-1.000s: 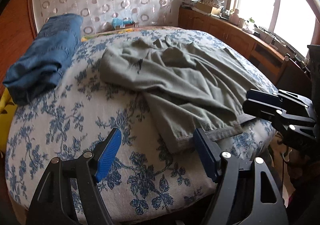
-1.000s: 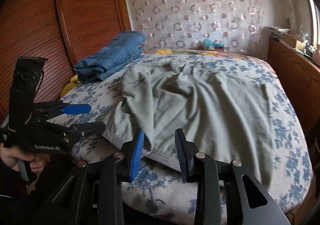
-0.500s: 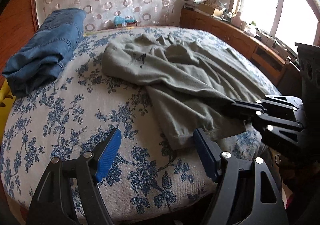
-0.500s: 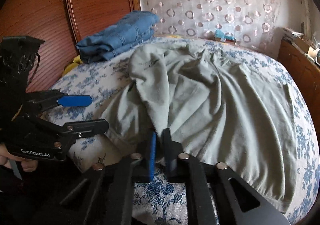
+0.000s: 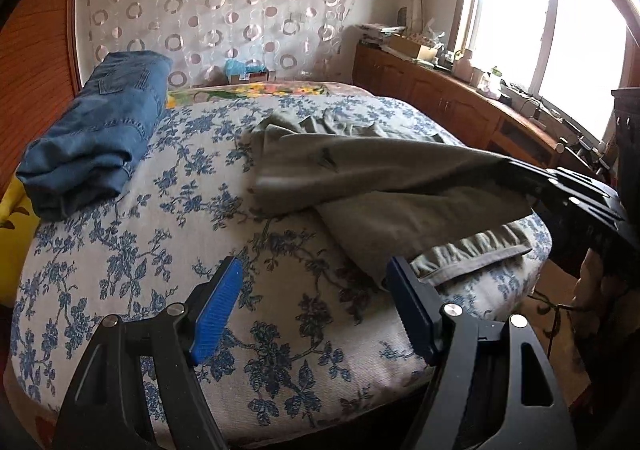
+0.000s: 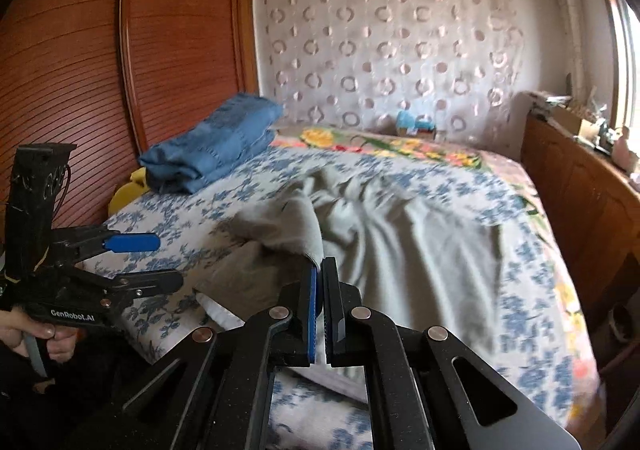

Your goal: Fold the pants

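Motion-blurred pants [image 6: 400, 234] (sharp nowhere), waistband beneath right tool [image 6: 320, 274]

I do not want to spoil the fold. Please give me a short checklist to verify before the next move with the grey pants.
1. Right gripper shut on the grey pants: ok, cloth edge is pinched and lifted.
2. Left gripper open and free: ok, nothing between its pads.
3. Near hem of the pants within the left gripper's reach: ok, it lies just beside its right finger.
4. Bedspread not caught in the grip: cannot tell.
5. Folded jeans clear of the pants: ok, apart.
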`<action>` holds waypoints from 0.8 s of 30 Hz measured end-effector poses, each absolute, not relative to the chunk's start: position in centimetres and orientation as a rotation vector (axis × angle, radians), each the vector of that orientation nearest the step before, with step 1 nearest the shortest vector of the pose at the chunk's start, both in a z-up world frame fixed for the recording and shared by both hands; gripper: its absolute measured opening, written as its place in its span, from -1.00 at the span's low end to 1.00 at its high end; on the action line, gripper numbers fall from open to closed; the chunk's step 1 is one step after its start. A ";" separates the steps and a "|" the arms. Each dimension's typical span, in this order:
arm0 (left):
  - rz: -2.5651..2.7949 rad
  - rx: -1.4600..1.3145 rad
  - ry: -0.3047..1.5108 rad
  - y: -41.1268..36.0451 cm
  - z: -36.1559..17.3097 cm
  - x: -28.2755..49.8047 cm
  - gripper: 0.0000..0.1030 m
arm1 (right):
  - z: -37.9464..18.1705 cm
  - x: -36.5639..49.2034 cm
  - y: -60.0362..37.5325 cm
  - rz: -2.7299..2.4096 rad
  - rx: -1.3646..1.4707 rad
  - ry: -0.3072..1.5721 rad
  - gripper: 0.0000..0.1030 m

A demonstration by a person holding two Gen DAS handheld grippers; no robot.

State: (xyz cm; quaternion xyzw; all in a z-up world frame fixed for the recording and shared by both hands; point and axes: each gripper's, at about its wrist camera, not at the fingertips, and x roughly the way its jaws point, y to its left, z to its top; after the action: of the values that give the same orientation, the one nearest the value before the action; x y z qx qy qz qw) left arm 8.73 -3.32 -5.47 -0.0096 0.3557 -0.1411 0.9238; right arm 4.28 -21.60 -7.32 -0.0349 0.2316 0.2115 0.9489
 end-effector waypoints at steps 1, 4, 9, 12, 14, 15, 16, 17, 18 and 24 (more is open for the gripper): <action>-0.294 -0.016 0.728 -3.5 -5.3 8.9 0.46 | -7.3 4.0 -22.1 0.419 -0.069 0.467 -0.95; -0.299 -0.015 0.724 -4.0 -5.1 9.0 0.46 | -7.3 3.5 -23.3 0.392 -0.050 0.470 -0.95; -0.323 -0.003 0.721 -5.3 -4.8 9.6 0.46 | -7.8 2.5 -24.7 0.357 -0.046 0.472 -0.95; -0.337 0.013 0.720 -6.2 -4.6 10.1 0.46 | -7.8 2.1 -25.3 0.338 -0.041 0.475 -0.95; -0.344 0.020 0.713 -6.9 -4.3 10.3 0.46 | -7.9 1.8 -25.9 0.327 -0.032 0.475 -0.95; -0.346 0.020 0.712 -7.1 -4.3 10.4 0.46 | -7.9 1.6 -26.0 0.323 -0.027 0.475 -0.95; -0.348 0.019 0.712 -7.4 -4.3 10.5 0.46 | -7.9 1.6 -26.1 0.318 -0.022 0.476 -0.95; -0.350 0.016 0.713 -7.6 -4.3 10.7 0.46 | -8.0 1.4 -26.2 0.313 -0.015 0.480 -0.95; -0.352 0.013 0.713 -7.9 -4.3 10.8 0.46 | -8.2 1.2 -26.4 0.310 -0.006 0.486 -0.95; -0.361 0.017 0.737 -9.3 -5.4 11.2 0.46 | -8.6 0.9 -27.0 0.295 -0.005 0.517 -0.95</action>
State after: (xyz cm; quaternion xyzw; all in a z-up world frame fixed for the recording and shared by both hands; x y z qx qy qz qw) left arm 11.17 -9.31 -5.40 0.0085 0.3582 -0.1755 0.9170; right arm 0.93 -26.99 -8.59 -0.0023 0.2546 0.1455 0.9560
